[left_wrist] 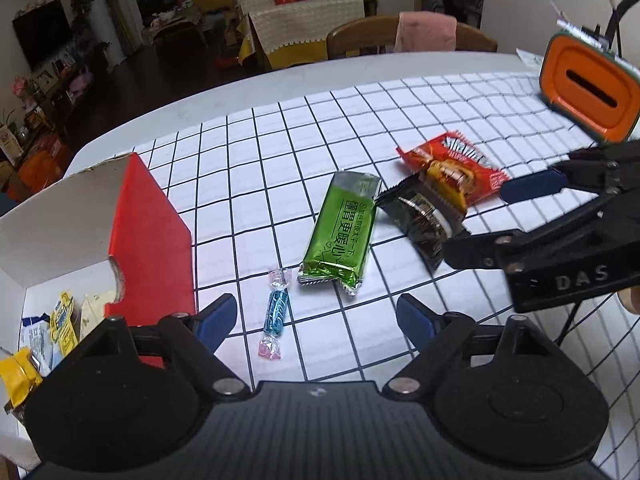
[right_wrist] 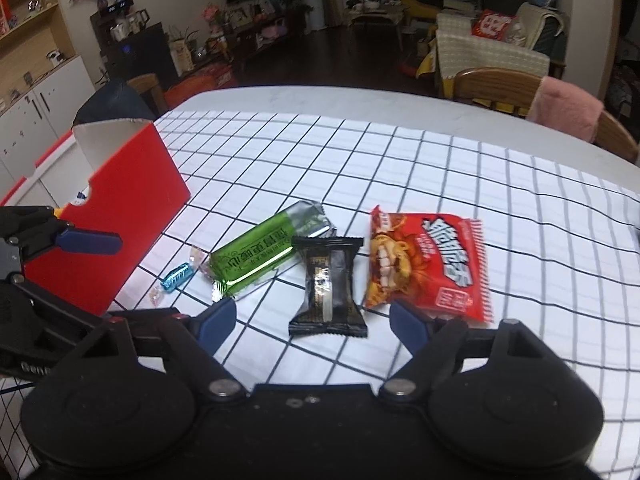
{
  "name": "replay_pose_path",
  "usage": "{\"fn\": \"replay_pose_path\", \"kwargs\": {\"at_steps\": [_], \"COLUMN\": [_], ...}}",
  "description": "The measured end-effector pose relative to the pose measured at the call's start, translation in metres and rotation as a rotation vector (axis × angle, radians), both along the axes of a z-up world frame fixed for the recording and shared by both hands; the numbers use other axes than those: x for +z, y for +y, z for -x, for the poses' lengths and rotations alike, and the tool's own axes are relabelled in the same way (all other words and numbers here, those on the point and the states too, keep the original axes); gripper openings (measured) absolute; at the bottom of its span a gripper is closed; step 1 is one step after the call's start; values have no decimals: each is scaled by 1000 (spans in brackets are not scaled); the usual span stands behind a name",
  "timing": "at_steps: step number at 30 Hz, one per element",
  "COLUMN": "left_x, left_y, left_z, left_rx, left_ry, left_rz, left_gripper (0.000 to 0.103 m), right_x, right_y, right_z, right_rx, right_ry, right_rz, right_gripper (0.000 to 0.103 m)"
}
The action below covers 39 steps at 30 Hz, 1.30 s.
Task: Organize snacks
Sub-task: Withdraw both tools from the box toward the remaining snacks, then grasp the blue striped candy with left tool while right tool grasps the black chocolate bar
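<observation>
Below the left gripper (left_wrist: 316,316), whose fingers stand wide and empty, the blue candy (left_wrist: 277,312) lies just ahead between them, its long axis running along the fingers. Likewise the right gripper (right_wrist: 312,320) gapes empty over the black packet (right_wrist: 327,286), which points straight away, nearer this hand.

Beyond my tongs, past the counter's (right_wrist: 320,98) far edge, I see a dim living room: dark floor (right_wrist: 320,68), covered sofa (right_wrist: 492,58), wooden chair (right_wrist: 496,84), wall-mounted television (left_wrist: 42,32).
</observation>
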State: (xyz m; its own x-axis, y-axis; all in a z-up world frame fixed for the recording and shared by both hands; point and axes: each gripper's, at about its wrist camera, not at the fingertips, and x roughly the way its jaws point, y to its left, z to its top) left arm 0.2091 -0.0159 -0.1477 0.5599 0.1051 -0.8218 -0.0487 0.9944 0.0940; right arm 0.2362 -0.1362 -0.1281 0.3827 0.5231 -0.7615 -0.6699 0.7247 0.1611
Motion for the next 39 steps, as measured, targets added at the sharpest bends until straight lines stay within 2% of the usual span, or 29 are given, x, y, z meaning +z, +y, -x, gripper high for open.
{"fn": "replay_pose_path", "kwargs": {"at_steps": [5,10,15,19,23,28,32,39], "left_x": [-15,-25,-33,-36,-40,-40,-40,-40], "left_y": [6,18,27,32,37,36,36,37], "left_z": [-12,-20,-27,-30,-33,-33,-34,-30], "left_rx": [13,47,70,84,99,88,88,102], "left_ry": [36,63,93,105,128,127,127,127], "left_rz": [-21,-10,-3,14,35,35,49,61], "left_gripper": [75,73,57,53,37,29,15,12], "right_x": [-15,-21,-23,-28,-33,-41,-40,-39], "right_y": [14,23,32,37,42,46,45,39], "right_z": [-15,-21,-24,-27,-26,-23,-24,-16], "right_rx": [5,26,36,43,45,58,36,10], "right_ry": [21,22,0,-14,-16,-35,-33,-22], "right_rz": [14,15,30,59,77,127,126,101], "right_gripper": [77,74,69,60,56,47,38,34]}}
